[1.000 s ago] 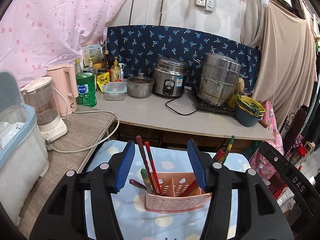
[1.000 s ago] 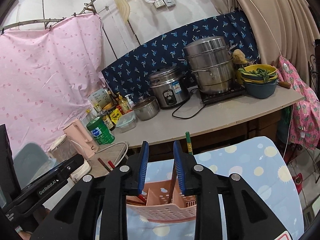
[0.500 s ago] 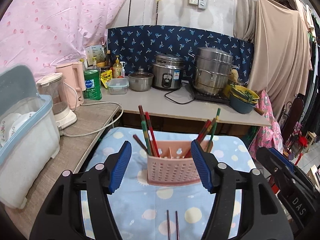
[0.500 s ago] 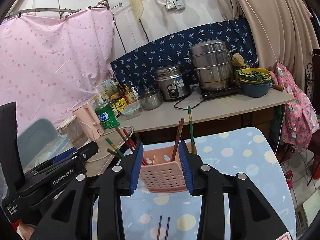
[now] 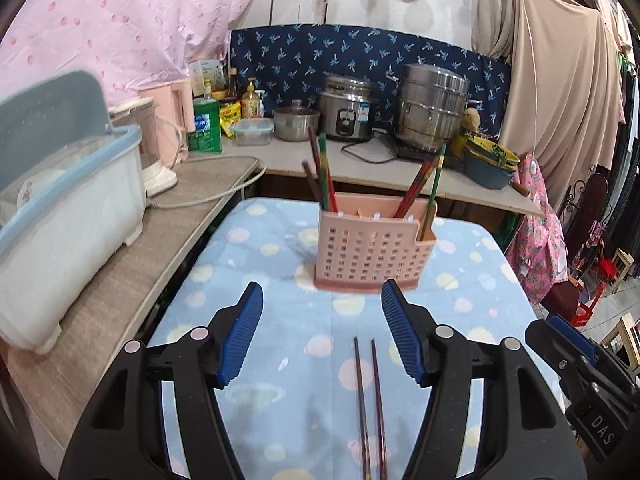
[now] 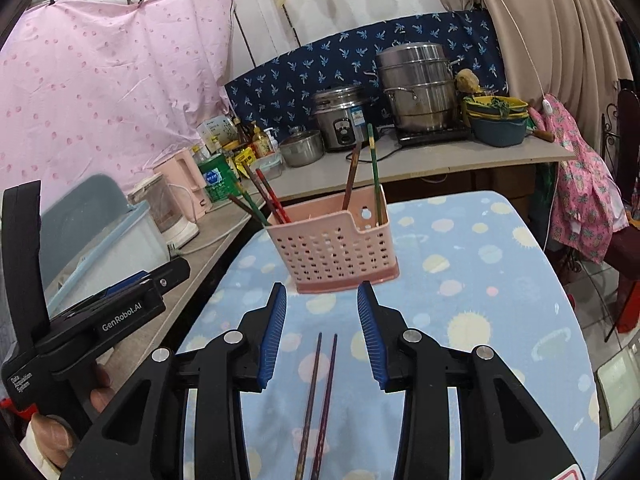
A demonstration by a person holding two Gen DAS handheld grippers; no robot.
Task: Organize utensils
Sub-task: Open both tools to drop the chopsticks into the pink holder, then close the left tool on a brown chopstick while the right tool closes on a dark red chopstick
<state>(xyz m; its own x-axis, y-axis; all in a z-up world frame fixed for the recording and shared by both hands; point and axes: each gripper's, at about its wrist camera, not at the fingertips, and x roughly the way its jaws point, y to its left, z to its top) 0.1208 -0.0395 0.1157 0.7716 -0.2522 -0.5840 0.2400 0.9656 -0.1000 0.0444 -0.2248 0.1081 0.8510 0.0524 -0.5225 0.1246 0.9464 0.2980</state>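
Observation:
A pink perforated utensil holder (image 5: 370, 256) (image 6: 334, 248) stands on the blue dotted tablecloth (image 5: 256, 264). Red and green chopsticks (image 5: 320, 172) lean out of its left end, and others (image 5: 424, 184) out of its right end. A dark pair of chopsticks (image 5: 370, 400) (image 6: 318, 400) lies loose on the cloth, nearer than the holder. My left gripper (image 5: 322, 294) is open above that pair, with nothing between its pads. My right gripper (image 6: 322, 292) is also open over the pair, narrower, touching nothing. Each gripper shows at the edge of the other's view: the left (image 6: 120, 304), the right (image 5: 580, 364).
A white dish box with a blue lid (image 5: 60, 208) sits on the wooden counter at left, beside a blender and a pink kettle (image 5: 168, 120). Behind the table are a rice cooker (image 5: 348, 110), a steamer pot (image 5: 434, 106) and stacked bowls (image 5: 490, 160). The table's edge drops off at right.
Both grippers have drawn back from the holder and sunk, so it now stands ahead of the fingertips. The loose chopstick pair has come into view beneath them. Both sets of jaws stand wider.

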